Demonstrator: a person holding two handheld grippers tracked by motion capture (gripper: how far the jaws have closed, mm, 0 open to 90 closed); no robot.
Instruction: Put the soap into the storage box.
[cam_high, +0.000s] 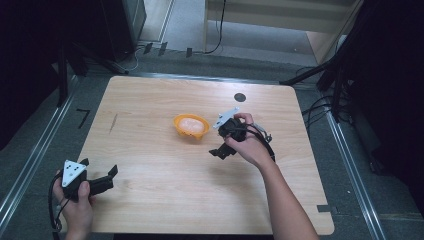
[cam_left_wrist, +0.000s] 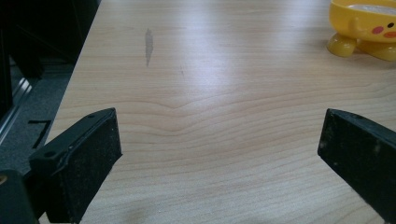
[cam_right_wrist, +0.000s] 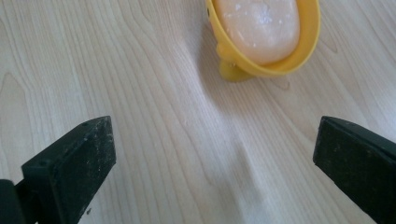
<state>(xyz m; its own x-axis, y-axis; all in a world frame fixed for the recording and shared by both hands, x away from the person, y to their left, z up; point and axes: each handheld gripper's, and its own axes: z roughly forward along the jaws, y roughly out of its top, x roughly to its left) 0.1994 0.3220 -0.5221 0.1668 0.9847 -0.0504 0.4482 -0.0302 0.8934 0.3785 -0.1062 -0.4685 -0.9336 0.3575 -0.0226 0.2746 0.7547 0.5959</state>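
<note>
Both black jaws of the right gripper (cam_right_wrist: 210, 172) stand fully apart in its own view, with bare wood between them and nothing held. Ahead of the jaws and slightly toward the right jaw sits the yellow soap dish (cam_right_wrist: 275, 70) on the table (cam_right_wrist: 116, 70), apart from both pads. A pale soap bar (cam_right_wrist: 259, 25) lies inside the dish. In the high view, the right gripper (cam_high: 221, 150) hovers just beside the dish (cam_high: 177, 122). The left gripper (cam_high: 100, 172), well apart from the dish at the near table edge, also has its jaws spread wide and empty.
</note>
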